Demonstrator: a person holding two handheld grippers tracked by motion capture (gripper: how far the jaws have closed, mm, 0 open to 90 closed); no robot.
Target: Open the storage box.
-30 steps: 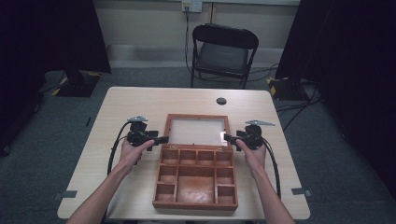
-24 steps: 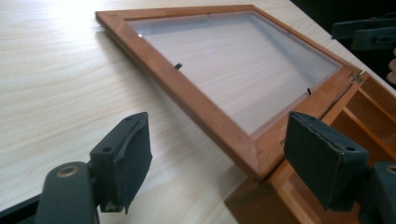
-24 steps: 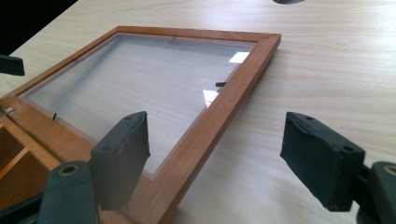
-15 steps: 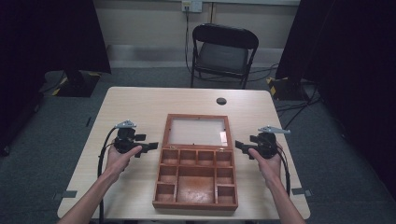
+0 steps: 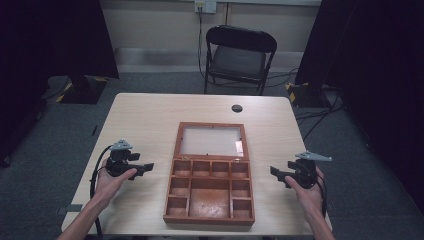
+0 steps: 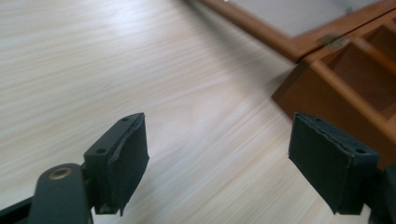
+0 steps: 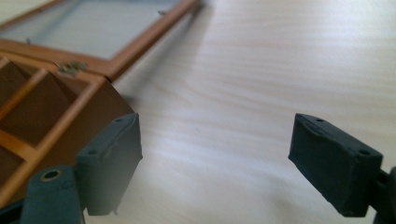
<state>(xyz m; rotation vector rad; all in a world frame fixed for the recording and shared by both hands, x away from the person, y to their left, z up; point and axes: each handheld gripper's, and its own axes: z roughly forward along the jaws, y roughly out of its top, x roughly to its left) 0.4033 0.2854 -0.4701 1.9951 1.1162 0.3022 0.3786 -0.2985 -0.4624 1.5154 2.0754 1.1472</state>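
The left gripper (image 5: 148, 167) is standing with its jaws wide apart and nothing between them, having just been closing slightly; the right gripper (image 5: 274, 173) is gaping too, holding nothing, its jaws having just been opening. Both are hovering over the pale wooden table (image 5: 145, 115), pointing inward. Between them, apart from both, the wooden compartment box (image 5: 210, 190) is lying open, its glass-paned lid (image 5: 211, 140) lying flat behind it. No readable writing is showing on it. A black folding chair (image 5: 239, 55) is standing beyond.
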